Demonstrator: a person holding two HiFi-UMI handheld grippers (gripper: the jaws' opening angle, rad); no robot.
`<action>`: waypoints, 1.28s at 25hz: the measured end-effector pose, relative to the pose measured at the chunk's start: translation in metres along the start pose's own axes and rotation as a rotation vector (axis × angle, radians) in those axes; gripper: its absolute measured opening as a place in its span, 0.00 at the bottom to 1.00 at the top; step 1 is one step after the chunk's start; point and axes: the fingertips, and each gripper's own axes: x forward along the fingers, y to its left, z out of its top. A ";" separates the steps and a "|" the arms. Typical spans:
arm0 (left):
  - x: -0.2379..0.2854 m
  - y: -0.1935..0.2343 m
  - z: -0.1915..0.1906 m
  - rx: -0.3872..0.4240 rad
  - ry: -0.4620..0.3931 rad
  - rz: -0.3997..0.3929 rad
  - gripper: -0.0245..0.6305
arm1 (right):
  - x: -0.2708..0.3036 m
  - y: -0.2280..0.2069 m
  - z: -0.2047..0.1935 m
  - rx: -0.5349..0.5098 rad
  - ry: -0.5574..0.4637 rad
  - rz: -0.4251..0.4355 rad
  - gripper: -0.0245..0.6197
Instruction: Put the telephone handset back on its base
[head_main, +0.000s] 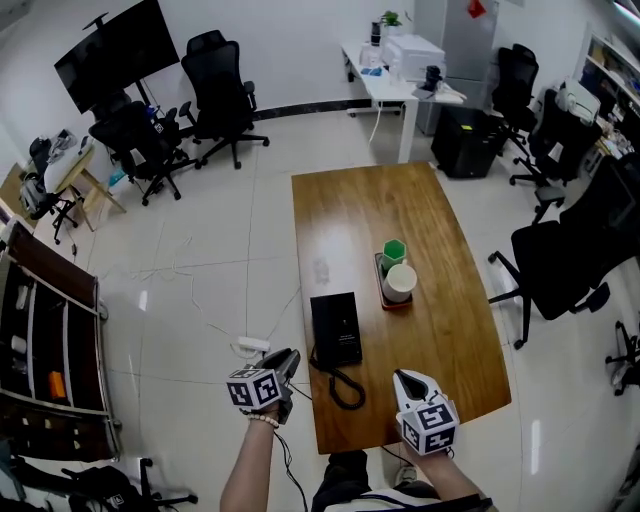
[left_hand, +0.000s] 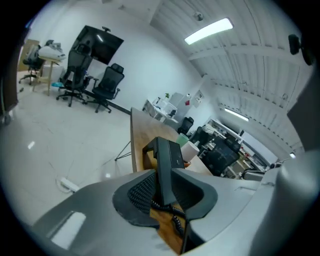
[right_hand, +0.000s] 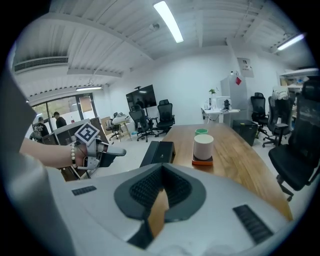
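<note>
The handset (head_main: 322, 330) lies on its base (head_main: 346, 326). Just beside the base, at the table (head_main: 440, 220) edge, the left gripper (head_main: 291, 360) hangs with jaws apart and empty. Near the base's other side, the right gripper (head_main: 403, 377) has its jaws together, holding nothing.

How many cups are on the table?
2. A white cup stands on the red tray; a green cup is right behind it. None seems hidden.
</note>
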 end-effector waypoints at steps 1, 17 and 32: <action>-0.014 -0.005 -0.010 0.001 -0.020 0.050 0.11 | -0.007 -0.002 -0.001 -0.006 -0.004 0.010 0.04; -0.120 -0.222 -0.169 -0.001 -0.224 0.280 0.04 | -0.165 -0.051 -0.036 -0.032 -0.132 0.136 0.04; -0.145 -0.325 -0.219 0.118 -0.265 0.338 0.04 | -0.250 -0.002 -0.059 -0.119 -0.165 0.240 0.04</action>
